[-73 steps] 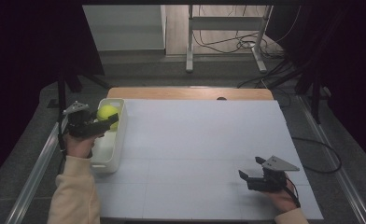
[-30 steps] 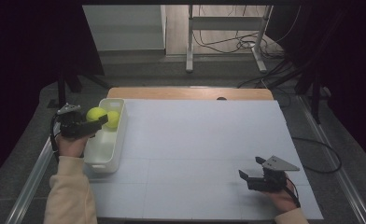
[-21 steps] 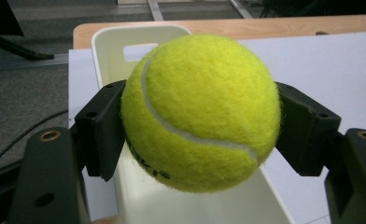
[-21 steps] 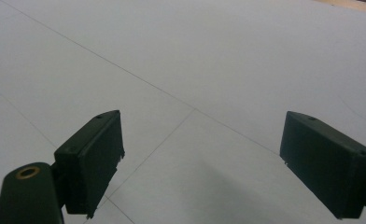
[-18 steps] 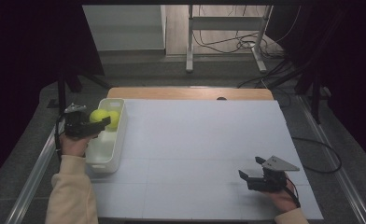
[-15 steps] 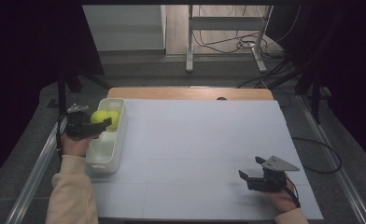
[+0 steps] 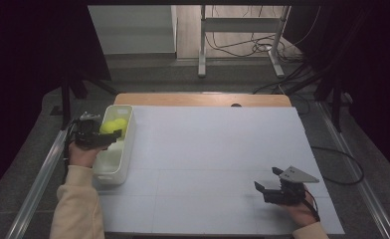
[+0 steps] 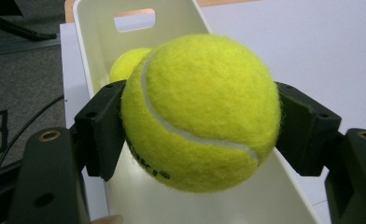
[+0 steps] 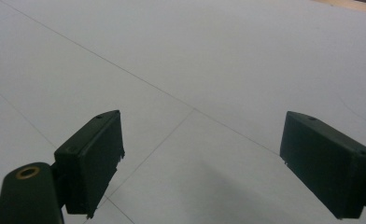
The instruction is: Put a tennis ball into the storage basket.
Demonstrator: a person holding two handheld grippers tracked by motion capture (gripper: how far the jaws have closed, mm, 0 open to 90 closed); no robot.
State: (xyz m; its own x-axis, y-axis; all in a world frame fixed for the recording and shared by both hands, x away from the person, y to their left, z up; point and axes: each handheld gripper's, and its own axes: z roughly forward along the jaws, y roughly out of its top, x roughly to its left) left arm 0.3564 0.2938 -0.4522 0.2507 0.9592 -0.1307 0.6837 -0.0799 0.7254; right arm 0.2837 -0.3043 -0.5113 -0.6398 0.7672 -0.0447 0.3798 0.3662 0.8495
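Note:
My left gripper (image 8: pixel 200 126) is shut on a yellow tennis ball (image 8: pixel 202 109) and holds it over the long white bin (image 8: pixel 181 18). A second tennis ball (image 8: pixel 127 63) lies in the bin behind the held one. From above, the left gripper (image 7: pixel 114 135) hangs over the bin (image 7: pixel 114 167) at the table's left edge, with the held ball (image 7: pixel 111 127) between its jaws. My right gripper (image 9: pixel 204 163) is open over bare white table, nothing between its jaws. In the high view it (image 7: pixel 265 186) rests near the front right.
The white table top (image 7: pixel 218 154) stretches between the two hands. A wooden strip (image 7: pixel 198 99) borders its far edge. Metal rails run along both sides, and a stand with cables is on the floor beyond the table.
My left hand drifted slightly back along the bin with the ball still gripped. The right gripper kept still.

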